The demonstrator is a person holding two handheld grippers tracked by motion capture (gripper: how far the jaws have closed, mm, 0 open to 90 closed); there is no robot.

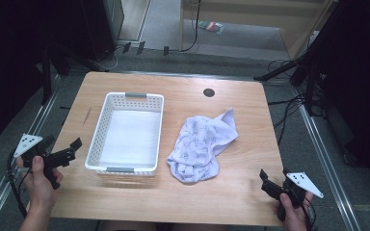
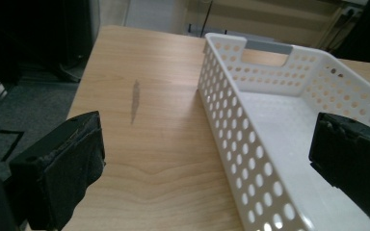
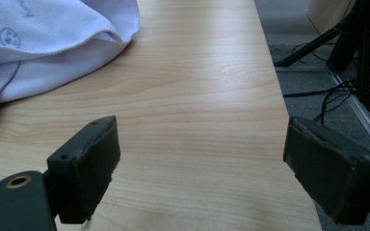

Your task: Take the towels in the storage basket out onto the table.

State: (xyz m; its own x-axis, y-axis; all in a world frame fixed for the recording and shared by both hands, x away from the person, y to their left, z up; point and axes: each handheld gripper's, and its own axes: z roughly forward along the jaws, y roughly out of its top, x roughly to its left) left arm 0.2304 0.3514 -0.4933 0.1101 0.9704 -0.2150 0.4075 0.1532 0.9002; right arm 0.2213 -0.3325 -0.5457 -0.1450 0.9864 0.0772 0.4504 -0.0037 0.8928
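A pale lilac cloth (image 1: 201,143) printed with small figures lies crumpled on the worktop (image 1: 241,187), just right of a white basket (image 1: 103,126) with round holes in its walls and a grey grip at each short end. The basket holds nothing; the cloth sits close beside its right wall, and whether they touch cannot be told. In the high view the right gripper (image 1: 273,177) hovers over the near right corner of the worktop, well apart from the cloth and down-right of it, with its jaws spread wide around nothing. In the right gripper view the cloth (image 3: 38,43) shows at the upper left, beyond the jaws, with bare wood between. The left gripper (image 1: 75,148) is held at the near left edge, just beside the basket's left wall and pointing toward it, jaws also wide with nothing between them. In the left gripper view the basket (image 2: 250,144) runs up the right side, and one jaw shows in front of its inside.

The worktop is light wood with a round dark cap (image 1: 209,92) near its far edge and a grey smear (image 2: 135,98) left of the basket. Around it lie grey carpet, cables (image 1: 296,103) and dark stand legs
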